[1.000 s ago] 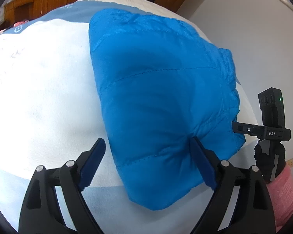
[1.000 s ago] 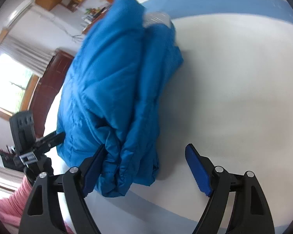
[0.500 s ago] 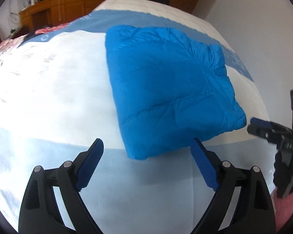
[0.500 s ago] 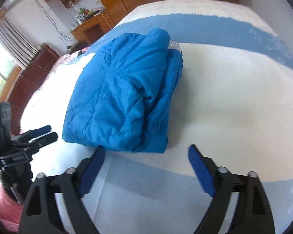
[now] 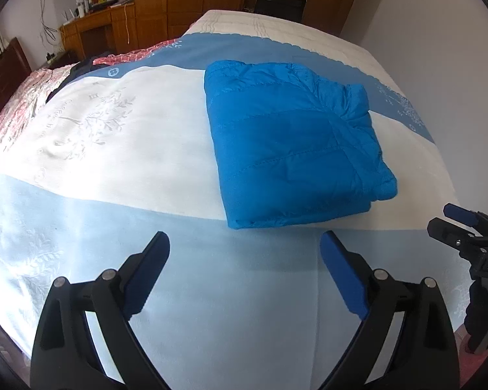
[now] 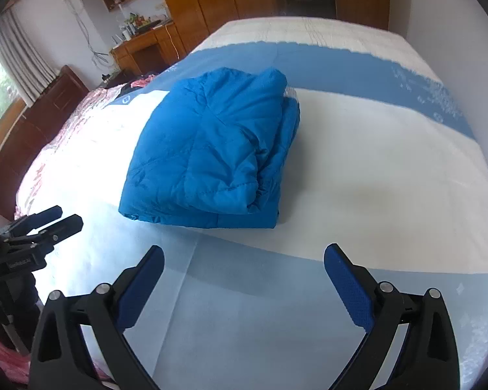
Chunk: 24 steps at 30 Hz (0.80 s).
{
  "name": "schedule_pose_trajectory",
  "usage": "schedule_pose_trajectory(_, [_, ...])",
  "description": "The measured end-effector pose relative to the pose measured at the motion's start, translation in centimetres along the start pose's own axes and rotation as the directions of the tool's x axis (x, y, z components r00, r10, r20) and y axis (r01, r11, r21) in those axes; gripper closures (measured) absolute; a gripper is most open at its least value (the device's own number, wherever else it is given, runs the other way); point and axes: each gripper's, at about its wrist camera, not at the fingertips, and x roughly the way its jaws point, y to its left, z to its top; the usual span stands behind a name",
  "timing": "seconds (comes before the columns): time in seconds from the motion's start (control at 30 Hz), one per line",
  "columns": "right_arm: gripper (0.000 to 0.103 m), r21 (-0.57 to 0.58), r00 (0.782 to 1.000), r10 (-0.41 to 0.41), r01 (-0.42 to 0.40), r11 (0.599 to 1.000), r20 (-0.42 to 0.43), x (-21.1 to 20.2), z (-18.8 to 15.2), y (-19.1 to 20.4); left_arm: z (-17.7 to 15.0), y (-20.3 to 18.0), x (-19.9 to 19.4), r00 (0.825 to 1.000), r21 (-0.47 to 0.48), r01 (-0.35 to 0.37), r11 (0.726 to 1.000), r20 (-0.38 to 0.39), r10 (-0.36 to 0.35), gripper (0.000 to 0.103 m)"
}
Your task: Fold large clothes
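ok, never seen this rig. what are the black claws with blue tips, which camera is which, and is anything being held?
No robot arm here: a person carries a handheld two-finger gripper in each hand, and each has a fisheye camera looking forward along its fingers. The left wrist view shows the left gripper in the foreground, with the right one at its right edge; the right wrist view shows the right gripper, with the left one at its left edge. On the bed cover lies a folded blue puffer jacket. Nothing is held: both pairs of jaws have just been opening and stand wide, empty, short of the jacket.
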Motion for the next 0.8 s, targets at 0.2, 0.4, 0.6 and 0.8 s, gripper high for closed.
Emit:
schedule_pose_trajectory(0.2, [0.004,-0.016,0.999,-0.035,0.035,0.999,0.011,-1.3,-0.3,0.8,-1.0,-0.2,-1.4,1.0,-0.005,-0.026,1.0,-0.013,0.026,0.009])
schedule_pose_trajectory(0.4, [0.004,-0.021,0.998,-0.057,0.057,0.998,0.009,-1.9,-0.5,1.3,-2.1,-0.7,-2.6,0.999,0.002,-0.037,0.999,-0.022,0.037,0.009])
schedule_pose_trajectory(0.6, [0.004,-0.038,0.998,-0.067,0.067,0.997,0.007,-1.9,-1.0,2.0,-3.0,-0.9,-3.3,0.999,0.009,-0.043,0.999,-0.032,0.043,0.009])
schedule_pose_trajectory(0.8, [0.004,-0.038,0.997,-0.074,0.074,0.997,-0.004,-1.6,-1.5,1.9,-3.4,-1.0,-3.7,0.998,-0.001,-0.049,0.999,-0.029,0.048,0.009])
